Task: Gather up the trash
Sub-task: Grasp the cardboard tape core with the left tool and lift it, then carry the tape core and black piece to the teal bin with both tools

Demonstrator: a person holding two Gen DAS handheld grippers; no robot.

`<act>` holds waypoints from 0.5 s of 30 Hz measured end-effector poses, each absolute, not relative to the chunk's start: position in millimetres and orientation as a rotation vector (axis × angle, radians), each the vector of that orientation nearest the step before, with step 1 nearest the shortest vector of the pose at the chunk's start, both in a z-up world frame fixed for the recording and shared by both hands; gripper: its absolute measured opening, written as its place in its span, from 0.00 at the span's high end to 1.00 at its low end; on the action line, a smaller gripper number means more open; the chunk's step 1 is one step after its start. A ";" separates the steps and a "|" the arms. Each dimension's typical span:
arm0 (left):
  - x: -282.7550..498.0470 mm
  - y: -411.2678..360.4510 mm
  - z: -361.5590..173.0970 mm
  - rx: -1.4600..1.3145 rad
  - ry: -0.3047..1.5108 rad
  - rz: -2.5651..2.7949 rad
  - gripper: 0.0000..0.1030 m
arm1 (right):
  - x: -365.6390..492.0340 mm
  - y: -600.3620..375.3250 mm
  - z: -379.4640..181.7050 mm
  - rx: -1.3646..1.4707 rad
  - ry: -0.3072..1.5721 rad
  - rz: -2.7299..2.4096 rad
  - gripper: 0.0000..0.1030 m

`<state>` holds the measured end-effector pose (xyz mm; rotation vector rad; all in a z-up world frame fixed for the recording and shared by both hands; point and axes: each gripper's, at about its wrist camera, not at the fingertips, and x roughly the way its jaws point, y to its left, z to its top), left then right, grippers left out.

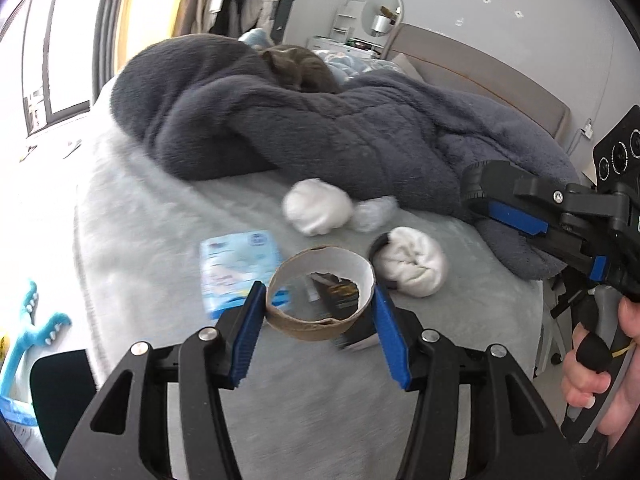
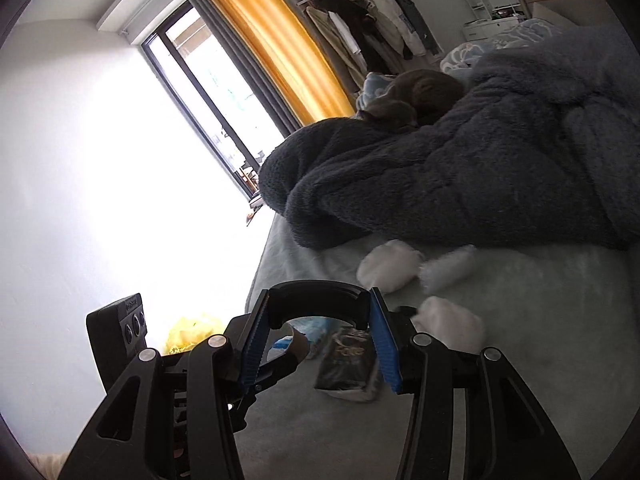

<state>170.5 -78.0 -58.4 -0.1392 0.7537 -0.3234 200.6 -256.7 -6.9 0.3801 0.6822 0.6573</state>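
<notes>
Left tongs (image 1: pixel 320 304) pinch a brown cardboard tube (image 1: pixel 320 300) above the grey bed (image 1: pixel 140 220); right tongs (image 2: pixel 316 340) pinch a black plastic ring (image 2: pixel 316 294).

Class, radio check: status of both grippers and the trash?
Left gripper shut on cardboard tube. Right gripper shut on black ring. Wads, wrappers remain on bed.

The left tongs (image 1: pixel 320 304) fill the lower middle of the left wrist view, their blue pads (image 1: pixel 250 332) pressed against a cardboard roll (image 1: pixel 320 308). The right tongs (image 2: pixel 318 342), low in their own view, clamp a black curved piece (image 2: pixel 316 302). A bare hand (image 1: pixel 600 364) grips the right handle at the lower right edge.
</notes>
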 end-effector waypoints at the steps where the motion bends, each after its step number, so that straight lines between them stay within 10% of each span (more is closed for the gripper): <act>1: 169.6 -72.3 -58.2 -0.142 0.755 -0.315 0.45 | 201.2 -249.6 -6.0 0.373 0.685 0.661 0.53; 15: 153.5 25.5 -67.7 -0.189 0.785 -0.166 0.45 | 200.3 -144.1 2.5 0.257 0.704 0.760 0.53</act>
